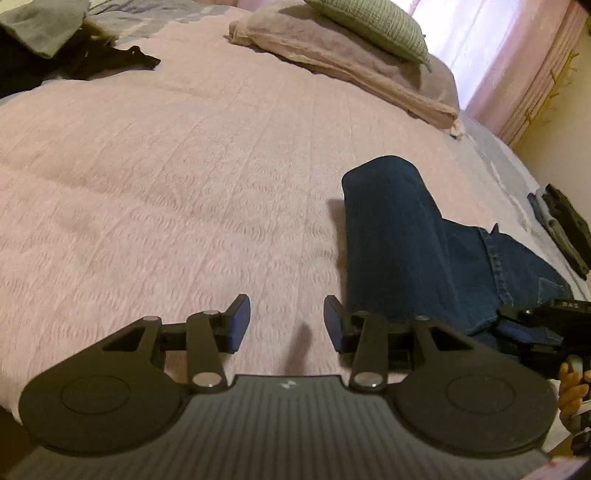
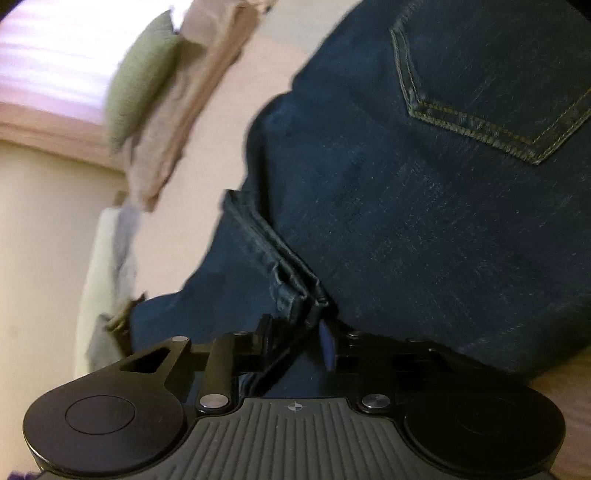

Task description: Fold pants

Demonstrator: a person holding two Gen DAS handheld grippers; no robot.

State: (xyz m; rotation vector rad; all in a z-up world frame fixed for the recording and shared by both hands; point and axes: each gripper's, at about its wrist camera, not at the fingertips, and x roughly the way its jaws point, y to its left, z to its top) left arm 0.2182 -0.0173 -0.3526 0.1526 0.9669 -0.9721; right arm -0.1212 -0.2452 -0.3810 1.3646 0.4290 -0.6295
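Note:
Dark blue jeans lie folded on the pink bedspread, to the right of my left gripper. That gripper hovers over bare bedspread, open, with nothing between its blue pads. In the right wrist view the jeans fill the frame, with a back pocket at the top right. My right gripper is shut on a seamed edge of the denim near the bed's front. The left wrist view shows the right gripper at the jeans' lower right corner, with a hand behind it.
A green pillow rests on a folded pink blanket at the head of the bed. Dark and grey clothes are piled at the far left. A dark object lies by the right edge of the bed.

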